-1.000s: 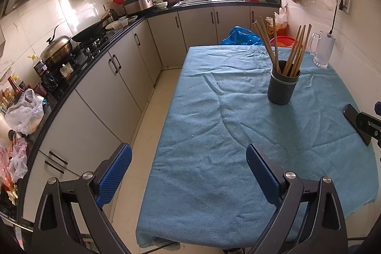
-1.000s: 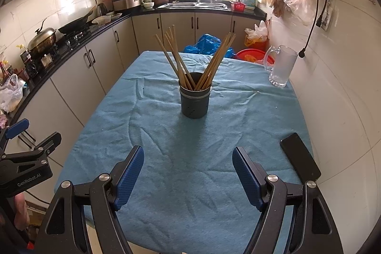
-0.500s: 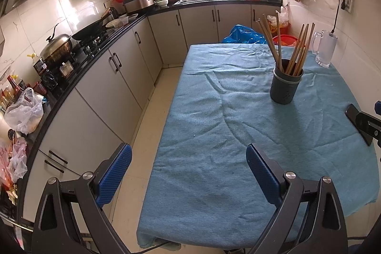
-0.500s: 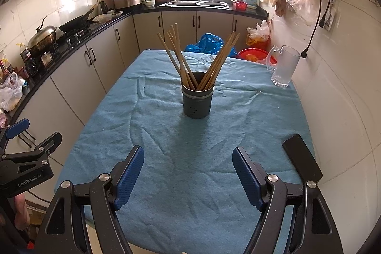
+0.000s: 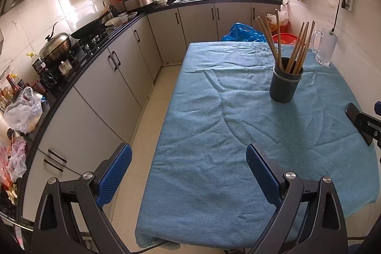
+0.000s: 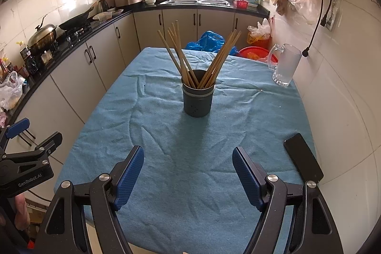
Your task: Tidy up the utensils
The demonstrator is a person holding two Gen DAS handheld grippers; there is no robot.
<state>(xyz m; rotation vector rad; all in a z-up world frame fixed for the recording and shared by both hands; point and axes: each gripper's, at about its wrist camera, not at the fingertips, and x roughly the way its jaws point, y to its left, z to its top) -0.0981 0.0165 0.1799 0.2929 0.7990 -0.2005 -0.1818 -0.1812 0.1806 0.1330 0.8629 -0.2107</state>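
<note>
A dark grey holder [image 6: 197,99] stands upright in the middle of the blue-clothed table [image 6: 166,158]. Several wooden chopsticks [image 6: 215,61] lean out of it to both sides. The same holder [image 5: 285,85] shows at the right in the left wrist view, with its chopsticks [image 5: 298,47]. My right gripper [image 6: 188,173] hangs open over the near part of the cloth, well short of the holder, with nothing between its blue pads. My left gripper [image 5: 189,170] is open too, over the table's near left edge, also holding nothing.
A glass mug [image 6: 285,66] stands at the far right corner. A black phone [image 6: 303,157] lies near the right edge by the wall. Counter cabinets [image 5: 102,92] run along the left, across a narrow floor strip [image 5: 147,125]. A sink [image 6: 197,1] sits under the window.
The views shifted slightly between the earlier frames and now. Both grippers stayed open and nothing on the table moved.
</note>
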